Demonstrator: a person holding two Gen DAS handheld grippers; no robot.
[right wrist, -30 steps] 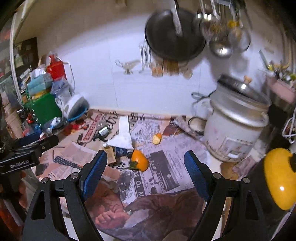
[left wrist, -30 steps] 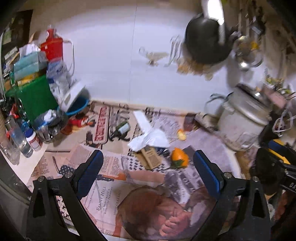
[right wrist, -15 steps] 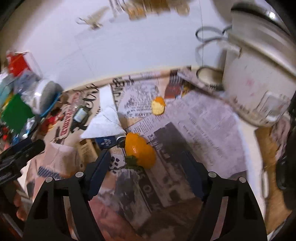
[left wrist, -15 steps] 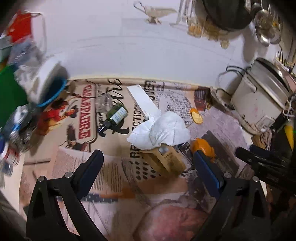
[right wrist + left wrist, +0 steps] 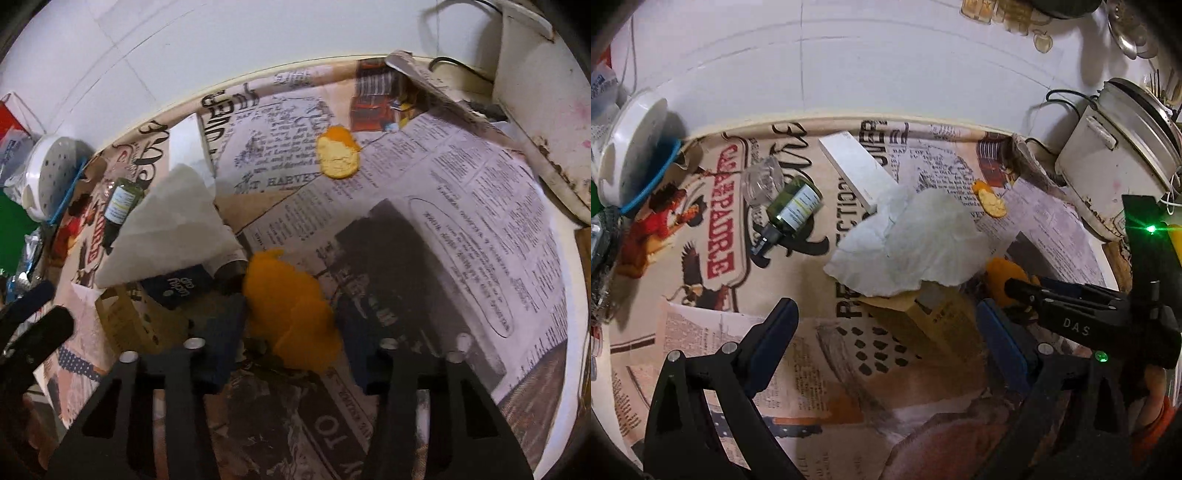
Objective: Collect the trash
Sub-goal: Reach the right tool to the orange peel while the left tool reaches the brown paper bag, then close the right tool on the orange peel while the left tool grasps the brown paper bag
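Trash lies on a newspaper-covered counter. In the left wrist view a crumpled white tissue (image 5: 912,240) lies over a small brown carton (image 5: 923,325), with a white box (image 5: 853,170) behind. My left gripper (image 5: 890,339) is open, its fingers either side of the carton. A large orange peel (image 5: 288,314) sits between the fingers of my right gripper (image 5: 291,350), which is open and down around it. The peel (image 5: 1004,277) also shows in the left view, partly behind the right gripper. A smaller peel piece (image 5: 338,157) lies farther back.
A green dropper bottle (image 5: 792,206) and a clear jar (image 5: 762,181) lie at left. A white rice cooker (image 5: 1115,155) stands at right. A white strainer in a blue bowl (image 5: 631,151) is far left. A dark small box (image 5: 181,288) lies beside the tissue.
Both grippers have moved down and forward toward the counter. The right gripper's fingers now straddle the large orange peel. The left gripper now straddles the carton under the tissue.
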